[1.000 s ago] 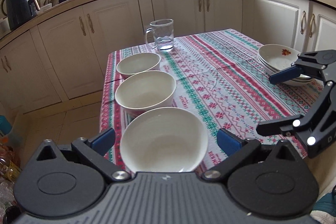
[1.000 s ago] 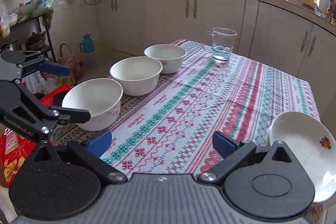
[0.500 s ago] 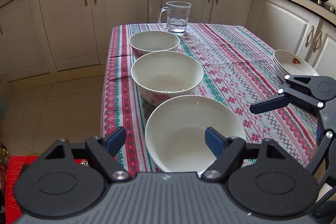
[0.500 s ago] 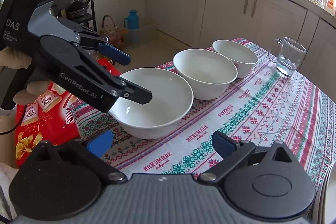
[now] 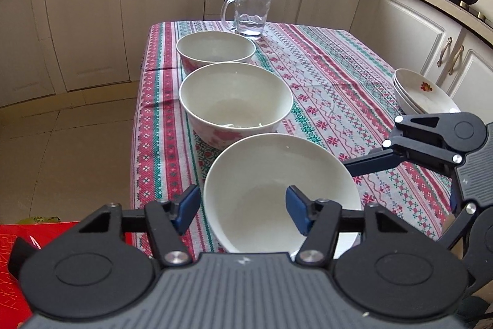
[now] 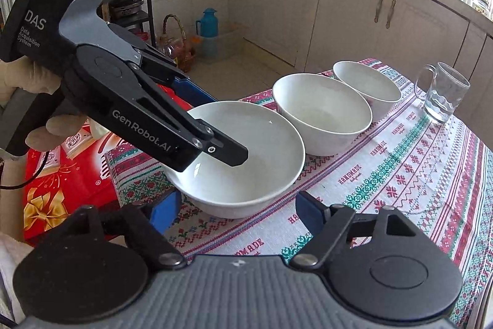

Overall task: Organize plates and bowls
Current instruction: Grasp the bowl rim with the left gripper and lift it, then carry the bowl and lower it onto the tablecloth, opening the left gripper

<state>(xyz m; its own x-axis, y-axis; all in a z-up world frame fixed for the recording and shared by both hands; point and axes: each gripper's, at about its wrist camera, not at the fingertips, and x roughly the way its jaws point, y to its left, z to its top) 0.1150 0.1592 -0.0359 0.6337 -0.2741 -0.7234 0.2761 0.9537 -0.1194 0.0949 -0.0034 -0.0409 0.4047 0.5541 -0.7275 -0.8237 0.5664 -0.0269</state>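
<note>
Three white bowls stand in a row along the left edge of the patterned tablecloth (image 5: pixel 339 82). My left gripper (image 5: pixel 242 207) straddles the near-left rim of the nearest bowl (image 5: pixel 271 174), one pad outside the wall and one inside; its jaws are closing and the pads are not pressing the wall. From the right wrist, this left gripper (image 6: pixel 226 127) reaches into that bowl (image 6: pixel 262 144). My right gripper (image 6: pixel 235 211) sits just short of the bowl's near side, jaws closing with nothing gripped; it shows as the right gripper (image 5: pixel 369 154) beside the bowl's right rim. A stack of plates (image 5: pixel 422 94) lies at the right edge.
A glass mug (image 5: pixel 252 11) with some water stands at the table's far end behind the middle bowl (image 5: pixel 235 100) and the far bowl (image 5: pixel 215 48). A red box (image 6: pixel 61 184) lies on the floor by the table corner. Cabinets surround the table. A gloved hand (image 6: pixel 18 82) holds the left gripper.
Both grippers came closer to the nearest bowl and their jaws narrowed. The left gripper's right finger now sits inside the bowl. The right gripper turned from the plates towards the bowl.
</note>
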